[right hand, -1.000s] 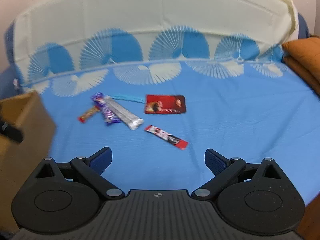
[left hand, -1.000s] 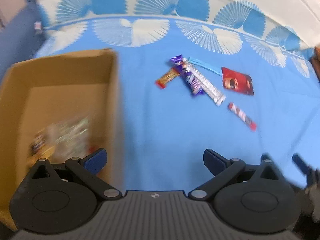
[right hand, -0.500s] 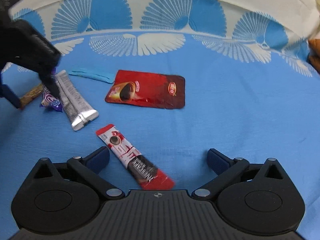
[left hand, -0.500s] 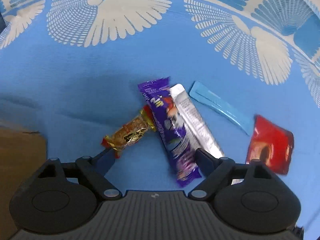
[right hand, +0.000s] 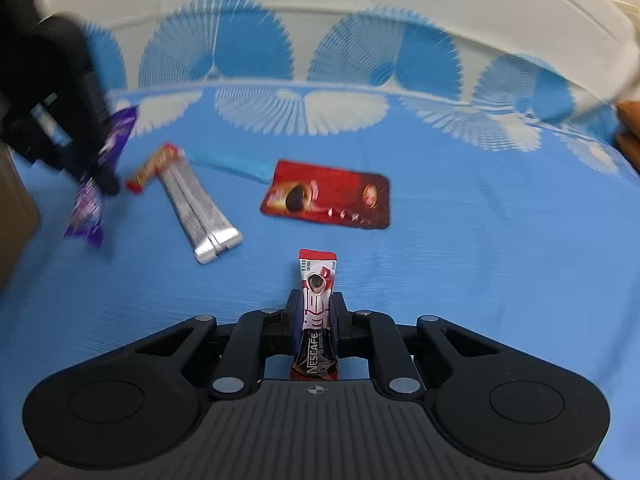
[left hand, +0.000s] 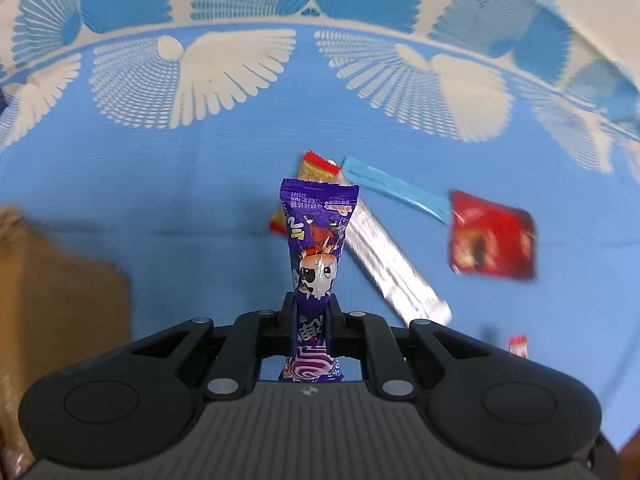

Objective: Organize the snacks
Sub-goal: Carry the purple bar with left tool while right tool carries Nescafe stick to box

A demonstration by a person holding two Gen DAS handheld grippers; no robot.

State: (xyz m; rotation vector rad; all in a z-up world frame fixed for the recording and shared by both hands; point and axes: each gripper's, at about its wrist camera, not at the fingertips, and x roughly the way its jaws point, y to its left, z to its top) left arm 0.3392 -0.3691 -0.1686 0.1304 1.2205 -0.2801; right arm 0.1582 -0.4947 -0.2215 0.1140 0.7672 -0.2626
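My left gripper [left hand: 311, 312] is shut on a purple snack packet [left hand: 316, 248] and holds it above the blue cloth; the packet also shows in the right wrist view [right hand: 96, 184], hanging from the left gripper [right hand: 86, 178]. My right gripper [right hand: 316, 312] is shut on a red Nescafe coffee stick [right hand: 317, 300]. On the cloth lie a silver packet [right hand: 198, 212], a small gold and red bar [right hand: 154, 166], a light blue stick [right hand: 232, 162] and a flat red pouch [right hand: 328, 194].
A cardboard box [left hand: 52, 304] stands at the left, its edge also in the right wrist view [right hand: 16, 216]. The blue cloth with white fan pattern [right hand: 480, 240] covers the surface. An orange cushion [right hand: 628, 136] lies at the far right.
Both grippers have shut: the left took the purple packet and lifted it off the cloth, the right took the Nescafe stick. Both were open half a second ago.
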